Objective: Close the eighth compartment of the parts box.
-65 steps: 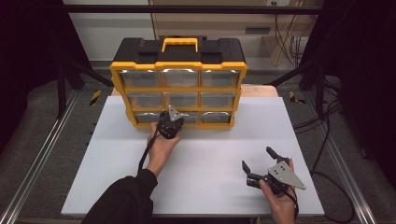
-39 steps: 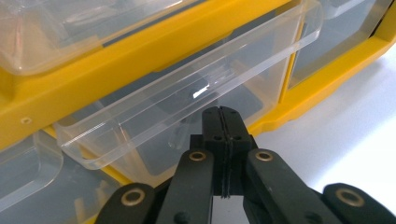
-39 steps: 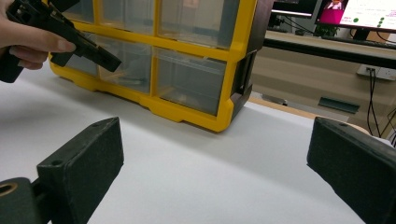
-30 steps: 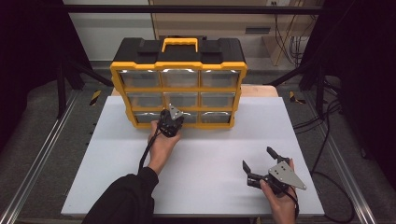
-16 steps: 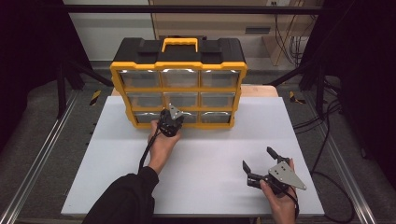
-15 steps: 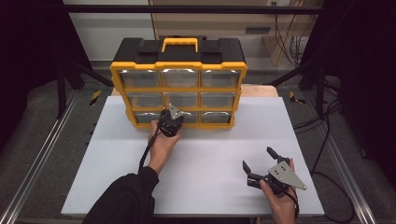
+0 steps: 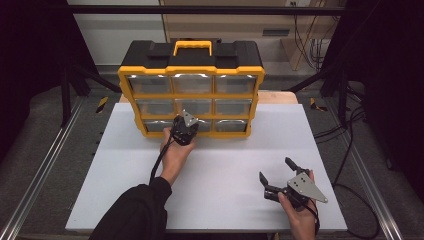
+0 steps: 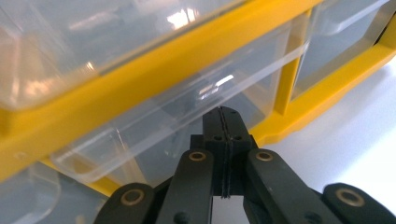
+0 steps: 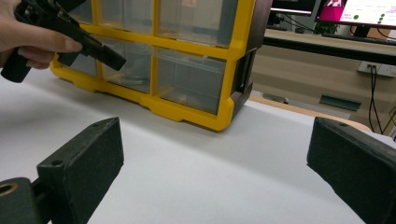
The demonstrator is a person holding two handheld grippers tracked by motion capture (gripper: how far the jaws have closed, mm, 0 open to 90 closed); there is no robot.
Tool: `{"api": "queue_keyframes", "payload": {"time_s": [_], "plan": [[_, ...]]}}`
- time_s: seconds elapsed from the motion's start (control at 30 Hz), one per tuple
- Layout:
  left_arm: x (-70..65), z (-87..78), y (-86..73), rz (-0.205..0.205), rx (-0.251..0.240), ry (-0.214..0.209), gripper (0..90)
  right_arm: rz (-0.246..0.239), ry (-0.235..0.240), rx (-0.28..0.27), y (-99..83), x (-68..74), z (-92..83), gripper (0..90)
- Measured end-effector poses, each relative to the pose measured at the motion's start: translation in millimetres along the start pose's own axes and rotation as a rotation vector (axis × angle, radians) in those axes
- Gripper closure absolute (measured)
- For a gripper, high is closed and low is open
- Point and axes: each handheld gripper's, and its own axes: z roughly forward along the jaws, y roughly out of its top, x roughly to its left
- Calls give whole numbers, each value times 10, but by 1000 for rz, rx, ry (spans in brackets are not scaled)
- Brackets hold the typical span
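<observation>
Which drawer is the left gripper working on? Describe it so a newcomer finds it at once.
Find the yellow and black drawer cabinet at the far edge of the white table. It has three rows of three clear drawers; look along the bottom row. The middle bottom drawer is the one with the left gripper, jaws shut, right at its front.

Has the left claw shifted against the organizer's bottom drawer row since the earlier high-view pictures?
No. The left claw sits at the same spot before the middle bottom drawer of the yellow organizer, jaws shut.
</observation>
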Motion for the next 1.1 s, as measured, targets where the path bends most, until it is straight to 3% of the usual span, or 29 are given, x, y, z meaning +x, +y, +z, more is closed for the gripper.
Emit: {"api": "queue_keyframes", "payload": {"time_s": [0.43,0.7,0.97,1.1], "plan": [[20,-7,-4,-2,1,-8,896,-11,-2,-2,9,9,-18,39],[-4,-18,-17,-21,5,-43,898,-5,-6,0,1,3,-12,39],[-74,-49,-12,0,13,-52,898,5,1,-7,-1,-18,-19,39],[-77,-97,-7,-2,-14,-45,898,3,0,-12,3,-24,-21,39]]}}
